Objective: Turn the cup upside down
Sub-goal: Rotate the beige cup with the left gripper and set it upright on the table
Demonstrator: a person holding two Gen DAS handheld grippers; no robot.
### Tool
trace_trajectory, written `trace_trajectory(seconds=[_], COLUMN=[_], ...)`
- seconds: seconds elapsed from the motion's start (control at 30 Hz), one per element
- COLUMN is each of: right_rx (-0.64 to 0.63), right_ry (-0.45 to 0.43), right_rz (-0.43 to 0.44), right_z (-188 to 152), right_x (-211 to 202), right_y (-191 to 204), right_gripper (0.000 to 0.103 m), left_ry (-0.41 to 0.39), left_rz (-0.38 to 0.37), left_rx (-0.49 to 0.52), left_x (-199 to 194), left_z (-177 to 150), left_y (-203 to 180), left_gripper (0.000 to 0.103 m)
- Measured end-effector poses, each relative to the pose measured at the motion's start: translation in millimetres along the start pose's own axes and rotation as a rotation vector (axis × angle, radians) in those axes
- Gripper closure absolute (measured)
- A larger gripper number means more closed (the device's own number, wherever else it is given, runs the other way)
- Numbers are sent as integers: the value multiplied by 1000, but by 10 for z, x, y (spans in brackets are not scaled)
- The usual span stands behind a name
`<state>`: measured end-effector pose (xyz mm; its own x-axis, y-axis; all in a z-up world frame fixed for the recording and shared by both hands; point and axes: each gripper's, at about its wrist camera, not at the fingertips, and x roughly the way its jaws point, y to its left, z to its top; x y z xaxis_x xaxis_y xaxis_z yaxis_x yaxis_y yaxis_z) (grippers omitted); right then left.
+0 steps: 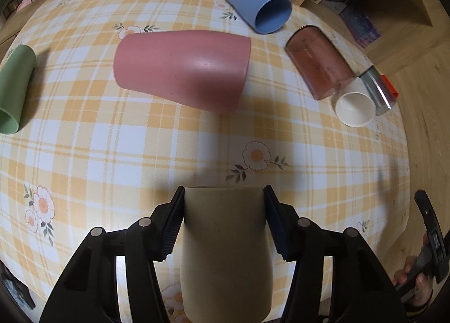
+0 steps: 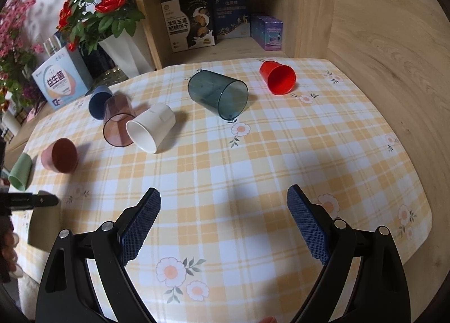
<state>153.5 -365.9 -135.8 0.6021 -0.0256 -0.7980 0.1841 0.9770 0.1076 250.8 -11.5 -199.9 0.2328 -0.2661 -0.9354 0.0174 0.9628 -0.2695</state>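
Note:
My left gripper point(image 1: 224, 191) is shut on a beige cup point(image 1: 226, 250), its two fingers pressed on the cup's sides, held above the checked tablecloth point(image 1: 140, 131). The same beige cup point(image 2: 43, 220) shows at the far left of the right wrist view, with a left finger point(image 2: 42, 200) across it. My right gripper point(image 2: 223, 196) is open and empty above the tablecloth point(image 2: 253, 168), apart from every cup.
Cups lie on their sides: pink point(image 1: 182, 70), green point(image 1: 14, 89), blue point(image 1: 257, 4), clear brown point(image 1: 319, 63), white point(image 1: 355, 108), clear teal point(image 2: 218, 94), red point(image 2: 278, 77). A wooden shelf with boxes point(image 2: 213, 19), a flower vase point(image 2: 123, 50) and a box point(image 2: 60, 79) stand behind.

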Motion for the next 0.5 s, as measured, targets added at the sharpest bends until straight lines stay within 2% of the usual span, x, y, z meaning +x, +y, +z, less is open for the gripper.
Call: trace_trajectory(seconds=[0.27, 0.5], right_rx=[11, 22], right_ry=[-19, -8], right_rz=[-4, -5], right_z=[23, 7], right_x=[-84, -84], right_y=[6, 17], right_gripper=[15, 15], left_ry=[-132, -224], left_rz=[-44, -5], left_rx=[44, 77], left_x=[-453, -692], left_z=[-308, -534], left_y=[114, 320], left_gripper=[50, 50])
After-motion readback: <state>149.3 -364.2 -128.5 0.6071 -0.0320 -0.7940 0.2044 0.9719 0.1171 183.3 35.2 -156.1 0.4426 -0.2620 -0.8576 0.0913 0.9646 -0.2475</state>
